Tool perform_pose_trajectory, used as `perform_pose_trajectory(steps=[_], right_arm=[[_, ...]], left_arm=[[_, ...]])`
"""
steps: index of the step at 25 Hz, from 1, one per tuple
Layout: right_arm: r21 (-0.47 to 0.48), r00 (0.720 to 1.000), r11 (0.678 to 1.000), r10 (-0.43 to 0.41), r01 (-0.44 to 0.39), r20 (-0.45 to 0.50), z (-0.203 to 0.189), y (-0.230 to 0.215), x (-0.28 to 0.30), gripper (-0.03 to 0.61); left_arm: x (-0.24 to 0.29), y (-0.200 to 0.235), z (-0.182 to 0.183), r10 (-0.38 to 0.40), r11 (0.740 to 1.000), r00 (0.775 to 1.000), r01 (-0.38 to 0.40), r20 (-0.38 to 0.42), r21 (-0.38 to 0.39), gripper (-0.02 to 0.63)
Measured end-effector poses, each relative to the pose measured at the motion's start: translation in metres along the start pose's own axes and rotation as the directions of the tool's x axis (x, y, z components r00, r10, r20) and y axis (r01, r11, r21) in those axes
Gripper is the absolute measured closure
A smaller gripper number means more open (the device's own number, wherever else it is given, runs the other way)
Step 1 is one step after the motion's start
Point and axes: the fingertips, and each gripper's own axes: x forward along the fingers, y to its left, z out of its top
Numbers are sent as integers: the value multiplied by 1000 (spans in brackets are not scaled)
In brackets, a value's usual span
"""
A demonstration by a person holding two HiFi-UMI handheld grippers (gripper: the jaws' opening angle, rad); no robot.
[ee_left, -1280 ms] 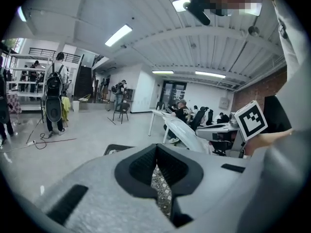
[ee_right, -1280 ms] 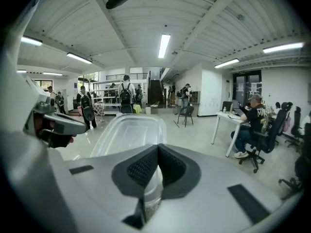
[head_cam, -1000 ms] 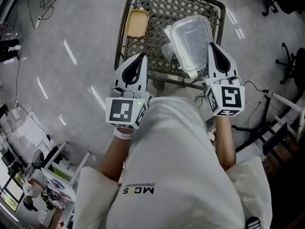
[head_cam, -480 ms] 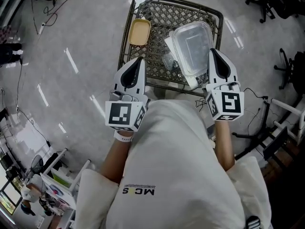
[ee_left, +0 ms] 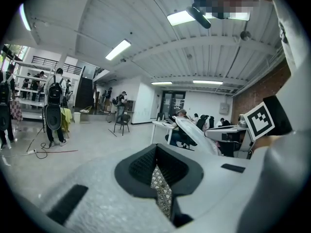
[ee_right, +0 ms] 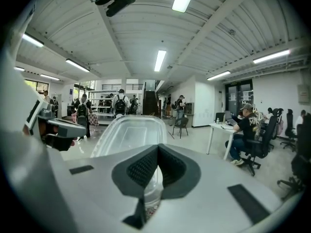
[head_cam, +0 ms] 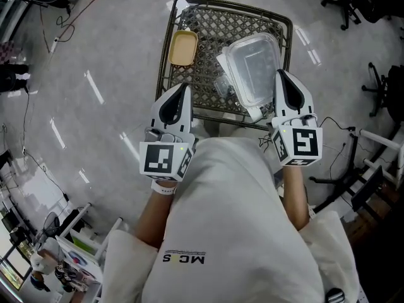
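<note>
A person in a white shirt looks down at two hand-held grippers, one in each hand. Both are smooth pale-grey plastic with black, ribbed rubber pads, and each carries a cube with bold black-and-white square markers.

The right hand-held gripper is closed on the near edge of a clear plastic container. The container is a shallow rectangle with rounded corners and a stepped rim, thin and glossy, and see-through. In the right gripper view it juts out beyond the pinched jaws, with its far end tilted upward. From the head view it lies above the right half of the counter; whether it touches the counter cannot be told.

The left hand-held gripper is closed with nothing in it. In the left gripper view its pads meet, and only a sliver of lattice shows through the slit. It hangs over the counter's near left edge, well apart from the container.

The counter is dark metal, with an open diamond lattice top inside a rounded tube frame. A small tan tray, matte, with rounded corners, sits at its far left. Crumpled clear film lies beside the container.

The floor is polished grey concrete with streaks of reflected light. Short dark lettering is printed on the shirt; only "MC" and "S" can be read.
</note>
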Motion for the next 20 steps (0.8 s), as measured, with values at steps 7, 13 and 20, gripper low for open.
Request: perform_pose_trajectory(steps=[7, 13, 20], right_arm=[[9, 1000, 1000, -5, 5, 6, 2, 1, -2, 563], [16, 1000, 1000, -7, 7, 3, 2, 3, -2, 563], [20, 1000, 1000, -12, 12, 5, 6, 2, -5, 563]], left_arm=[[-2, -1, 3, -4, 1000, 1000, 4, 2, 4, 591], [-5, 0, 6, -1, 1000, 1000, 1, 2, 8, 591], [-6, -3, 8, -9, 1000, 1000, 9, -1, 10, 591]])
